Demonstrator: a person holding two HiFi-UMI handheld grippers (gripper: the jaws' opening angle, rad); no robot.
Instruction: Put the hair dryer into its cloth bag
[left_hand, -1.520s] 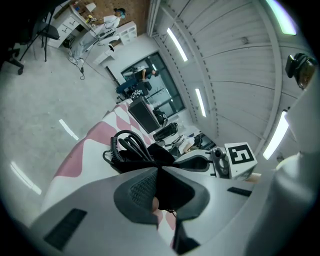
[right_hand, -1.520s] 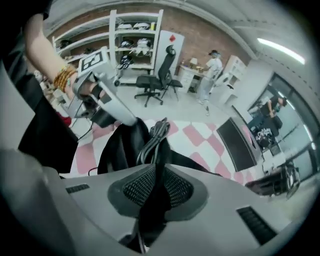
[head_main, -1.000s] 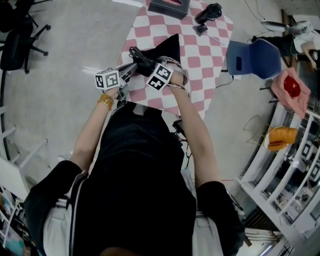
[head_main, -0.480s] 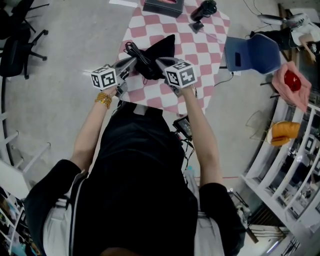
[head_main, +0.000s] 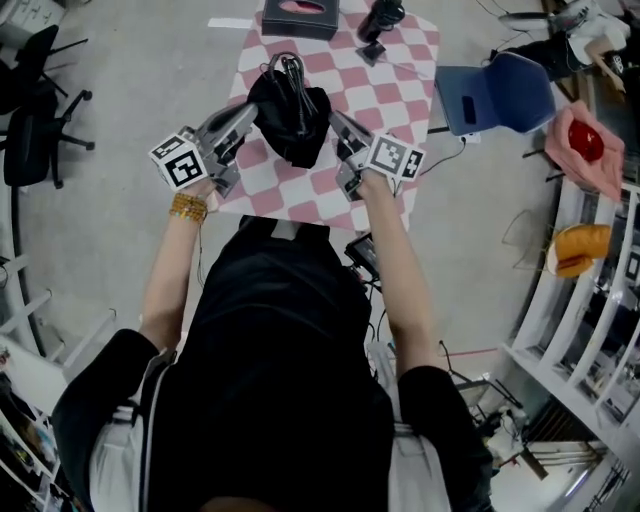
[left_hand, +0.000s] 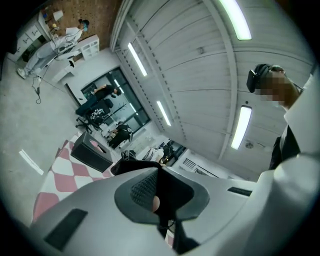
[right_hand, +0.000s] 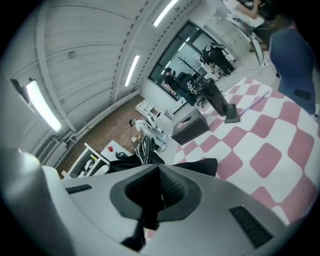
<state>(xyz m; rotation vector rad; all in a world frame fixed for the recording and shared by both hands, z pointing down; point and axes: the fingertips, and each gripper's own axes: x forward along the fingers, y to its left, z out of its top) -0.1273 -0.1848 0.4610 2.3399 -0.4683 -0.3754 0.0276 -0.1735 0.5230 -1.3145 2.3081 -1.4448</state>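
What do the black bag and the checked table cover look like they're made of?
Black bag: soft matte cloth, probably; it sags and bunches in folds. Checked table cover: pink and white, flat and dull, likely fabric or a thin plastic sheet; the pictures leave that open.

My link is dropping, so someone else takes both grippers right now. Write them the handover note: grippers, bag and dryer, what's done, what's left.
Left gripper: shut on the left edge of the cloth bag.
Right gripper: shut on the bag's right edge.
The bag hangs between them above the checkered table. It bulges, and cord loops stick out of its mouth. The dryer body is not visible and is likely inside.
Done: the dryer seems bagged, and the bag is off the table.
Left: tuck the cord in, close the mouth, set the bag down.
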